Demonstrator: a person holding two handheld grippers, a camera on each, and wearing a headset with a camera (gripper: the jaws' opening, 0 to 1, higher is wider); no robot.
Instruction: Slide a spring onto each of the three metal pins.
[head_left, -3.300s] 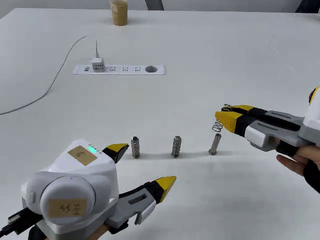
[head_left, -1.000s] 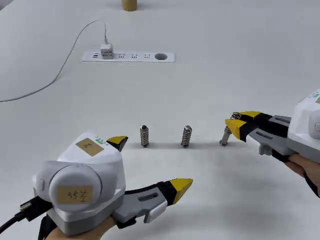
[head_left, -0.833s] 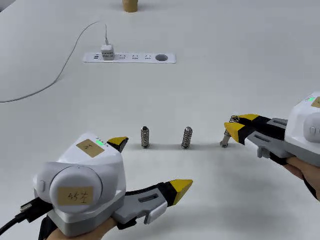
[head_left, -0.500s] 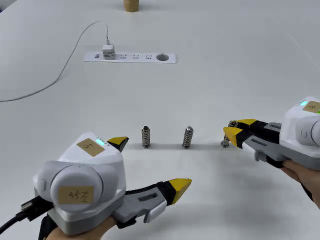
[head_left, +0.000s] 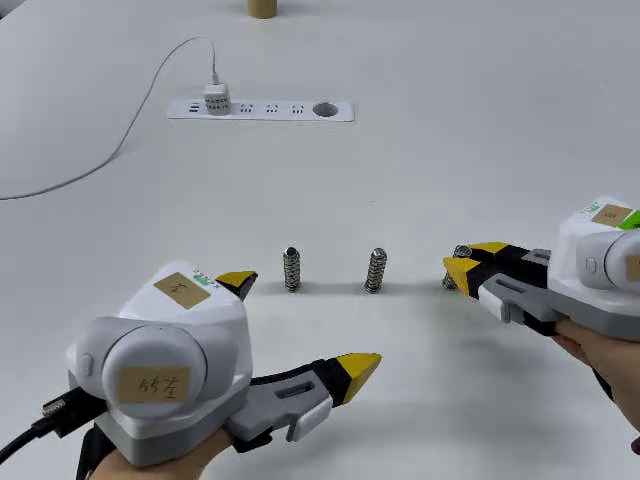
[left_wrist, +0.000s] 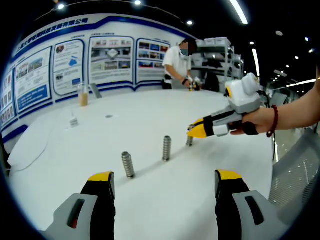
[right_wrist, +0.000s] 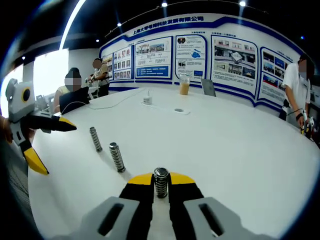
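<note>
White table | right tool pinching rightmost spring between its tips | left tool spread, apart from it

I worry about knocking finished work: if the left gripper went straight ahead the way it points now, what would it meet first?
Probably the middle sprung pin, nearly centred between the open jaws of the left gripper; depth is hard to judge.

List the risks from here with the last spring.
1. The right gripper is closed on the third spring over its pin; pulling back before opening could tip the free-standing pin.
2. The middle pin stands nearby, so a sideways swing of that gripper might knock it.
3. The left gripper hangs open, apart from the pins, so nothing steadies them.
</note>
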